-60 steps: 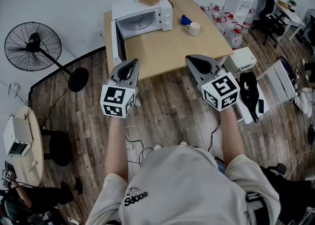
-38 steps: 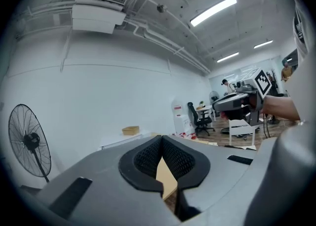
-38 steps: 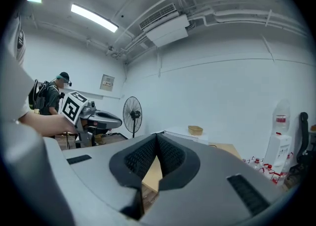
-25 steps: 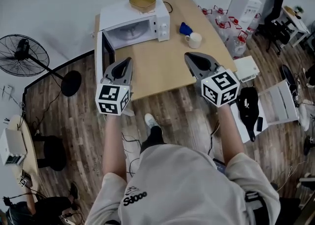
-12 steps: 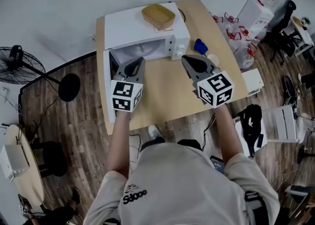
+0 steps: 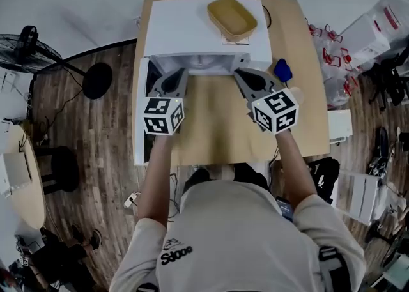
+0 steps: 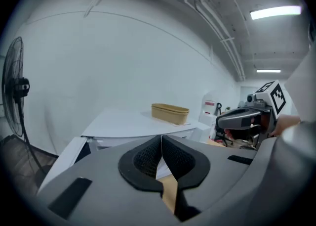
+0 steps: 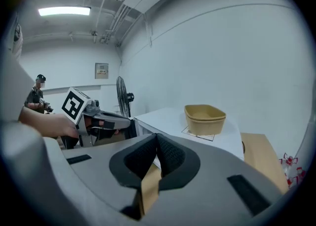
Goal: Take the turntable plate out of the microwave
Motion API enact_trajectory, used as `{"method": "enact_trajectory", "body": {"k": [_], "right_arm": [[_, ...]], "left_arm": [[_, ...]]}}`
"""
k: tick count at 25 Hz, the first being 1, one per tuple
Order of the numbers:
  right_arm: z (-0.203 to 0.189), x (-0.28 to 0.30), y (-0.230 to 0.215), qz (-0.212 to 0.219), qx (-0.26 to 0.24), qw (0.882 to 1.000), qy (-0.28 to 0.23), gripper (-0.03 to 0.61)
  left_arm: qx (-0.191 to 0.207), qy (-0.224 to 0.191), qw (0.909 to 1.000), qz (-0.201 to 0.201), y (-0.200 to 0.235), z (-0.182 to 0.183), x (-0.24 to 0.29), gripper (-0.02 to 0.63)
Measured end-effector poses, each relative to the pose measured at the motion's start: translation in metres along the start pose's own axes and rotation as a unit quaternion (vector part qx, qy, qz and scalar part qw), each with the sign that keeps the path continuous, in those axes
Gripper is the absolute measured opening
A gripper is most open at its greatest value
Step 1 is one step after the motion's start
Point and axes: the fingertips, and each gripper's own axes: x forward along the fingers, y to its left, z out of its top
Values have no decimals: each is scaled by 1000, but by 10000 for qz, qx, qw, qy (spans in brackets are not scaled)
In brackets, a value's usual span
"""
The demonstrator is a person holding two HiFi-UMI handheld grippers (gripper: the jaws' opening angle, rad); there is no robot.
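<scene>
Head view: white microwave (image 6: 198, 25) at the far edge of the table (image 6: 217, 137), with its door (image 6: 142, 118) swung open to the left and a tan tray (image 6: 232, 17) on its roof. The turntable plate (image 6: 203, 62) seems to show only as a pale sliver inside the microwave's cavity, untouched. Just before the opening, side by side, are the left tool (image 6: 177, 75) and right tool (image 6: 240, 75). Left gripper view: jaws pressed together, nothing between them. Right gripper view: likewise closed and empty. Judgement: the plate is likely glass, so stiff, slick, fairly heavy and breakable. Best taken by the rim at opposite edges, one tool per side, jaws opened first, and lifted level.
</scene>
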Motion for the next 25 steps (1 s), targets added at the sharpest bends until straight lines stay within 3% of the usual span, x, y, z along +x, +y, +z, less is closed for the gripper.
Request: {"method": "enact_trajectory", "body": {"k": [6,15,20,22,25], "right_arm": [[-28,43,-21,504,56,9984,251,6],[-66,74,-36,541,295,9965,562,6],[-81,84,-41,377,420,9960,694,6],[-86,87,-42,302,469,9957,743,6],[-94,94,-41,231,532,9950,814,6]], "left_arm": [[-522,363,9968,475,17,-43,34,20],[-1358,617,9877,468,24,-109,83,21],[-2232,578,9718,501,43,-135,104,33],[-2528,616,9639,574,52,-145,112,102],[-3051,606,9482,647,67,-159,122,118]]}}
